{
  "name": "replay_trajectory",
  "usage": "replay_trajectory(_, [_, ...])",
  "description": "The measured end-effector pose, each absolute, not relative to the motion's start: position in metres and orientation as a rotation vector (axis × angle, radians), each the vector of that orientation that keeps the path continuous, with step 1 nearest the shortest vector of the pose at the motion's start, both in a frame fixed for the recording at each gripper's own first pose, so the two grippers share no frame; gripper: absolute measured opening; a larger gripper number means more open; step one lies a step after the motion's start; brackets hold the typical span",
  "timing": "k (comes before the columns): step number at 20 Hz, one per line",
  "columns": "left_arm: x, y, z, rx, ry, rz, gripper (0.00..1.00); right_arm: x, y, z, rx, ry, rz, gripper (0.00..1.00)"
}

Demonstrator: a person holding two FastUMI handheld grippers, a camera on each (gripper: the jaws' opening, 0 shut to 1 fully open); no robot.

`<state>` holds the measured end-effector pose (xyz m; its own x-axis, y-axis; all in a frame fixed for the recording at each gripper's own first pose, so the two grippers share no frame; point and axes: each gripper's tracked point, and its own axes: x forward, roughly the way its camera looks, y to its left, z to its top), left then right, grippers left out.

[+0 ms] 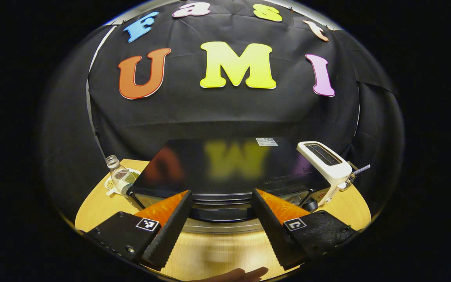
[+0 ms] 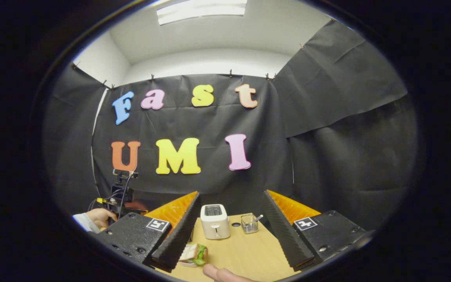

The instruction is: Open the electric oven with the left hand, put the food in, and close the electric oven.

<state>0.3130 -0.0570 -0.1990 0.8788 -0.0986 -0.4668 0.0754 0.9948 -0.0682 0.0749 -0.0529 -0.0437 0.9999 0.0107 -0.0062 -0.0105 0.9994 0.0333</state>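
Note:
The black electric oven (image 1: 225, 168) stands on the wooden table (image 1: 217, 250), seen from above, with its door shut. A dark handle bar (image 1: 221, 213) runs along the top of its front. My left gripper (image 1: 221, 194) is open just above that handle, one finger on each side. In the right gripper view, the food is a sandwich (image 2: 194, 253) with green leaves on a small plate, lying by the left finger. My right gripper (image 2: 231, 194) hangs open above the table (image 2: 245, 250), holding nothing. Farther left are the other gripper (image 2: 121, 197) and the hand (image 2: 100, 217) holding it.
A white toaster (image 1: 325, 164) (image 2: 214, 221) stands right of the oven. A small glass jar with a spoon (image 2: 249, 223) is beside it. A clear bottle (image 1: 118, 174) and a dish of greens (image 1: 112, 186) sit left of the oven. A fingertip (image 1: 245, 274) shows at the bottom edge.

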Motion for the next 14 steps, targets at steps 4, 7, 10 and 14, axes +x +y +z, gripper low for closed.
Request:
replay_trajectory(4, [0.296, -0.057, -0.2, -0.059, 0.514, -0.088, 1.0, 0.07, -0.051, -0.045, 0.027, 0.011, 0.011, 0.9])
replay_trajectory(7, [0.277, -0.057, -0.202, -0.054, 0.52, -0.09, 0.92, 0.066, -0.049, -0.046, 0.024, 0.014, 0.012, 0.9])
replay_trajectory(10, [0.251, -0.056, -0.208, -0.05, 0.53, -0.094, 1.0, 0.061, -0.046, -0.046, 0.023, 0.017, 0.017, 1.0])
replay_trajectory(14, [0.219, -0.054, -0.225, -0.047, 0.543, -0.096, 0.99, 0.053, -0.044, -0.045, 0.02, 0.015, 0.018, 0.9])
